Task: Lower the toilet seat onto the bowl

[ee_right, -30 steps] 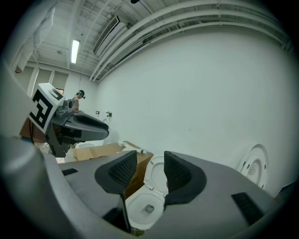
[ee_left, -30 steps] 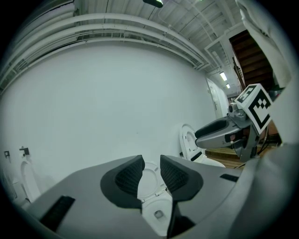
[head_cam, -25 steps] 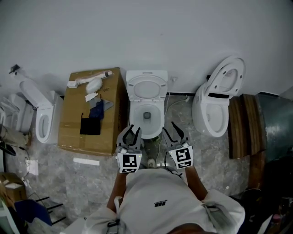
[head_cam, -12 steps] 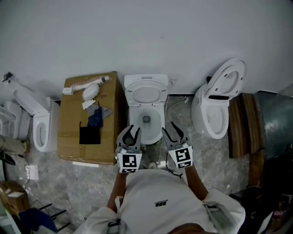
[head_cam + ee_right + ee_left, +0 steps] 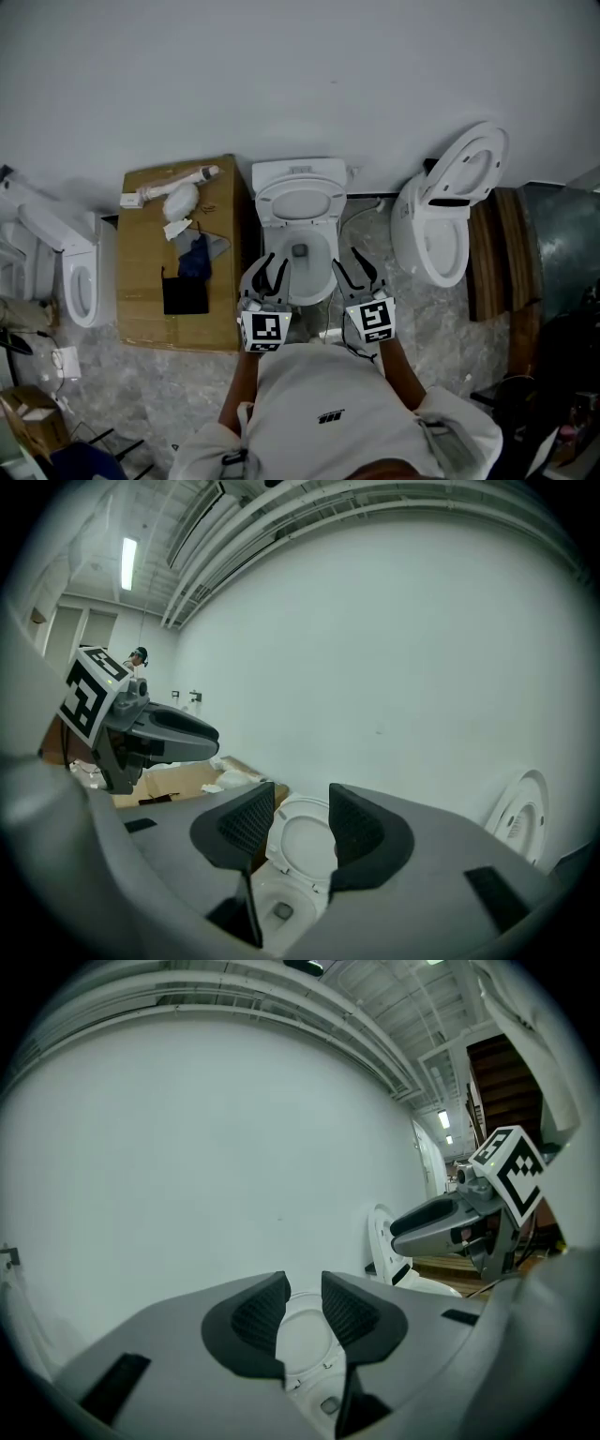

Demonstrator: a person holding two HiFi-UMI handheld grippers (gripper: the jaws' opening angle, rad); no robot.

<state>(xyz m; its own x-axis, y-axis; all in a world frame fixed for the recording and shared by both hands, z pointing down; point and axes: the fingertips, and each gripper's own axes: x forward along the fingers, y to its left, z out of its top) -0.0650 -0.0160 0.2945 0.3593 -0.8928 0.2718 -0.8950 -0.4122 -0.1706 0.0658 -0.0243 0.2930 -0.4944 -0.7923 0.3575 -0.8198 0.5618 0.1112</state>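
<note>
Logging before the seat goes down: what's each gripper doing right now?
Left gripper: closed, empty.
Right gripper: open, empty.

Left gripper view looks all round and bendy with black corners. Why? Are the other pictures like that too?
Left gripper view: a wide-angle lens curves the ceiling pipes and blacks out the corners. Right gripper view: same bending. Head view: much straighter, evenly lit, the toilet sharp.
</note>
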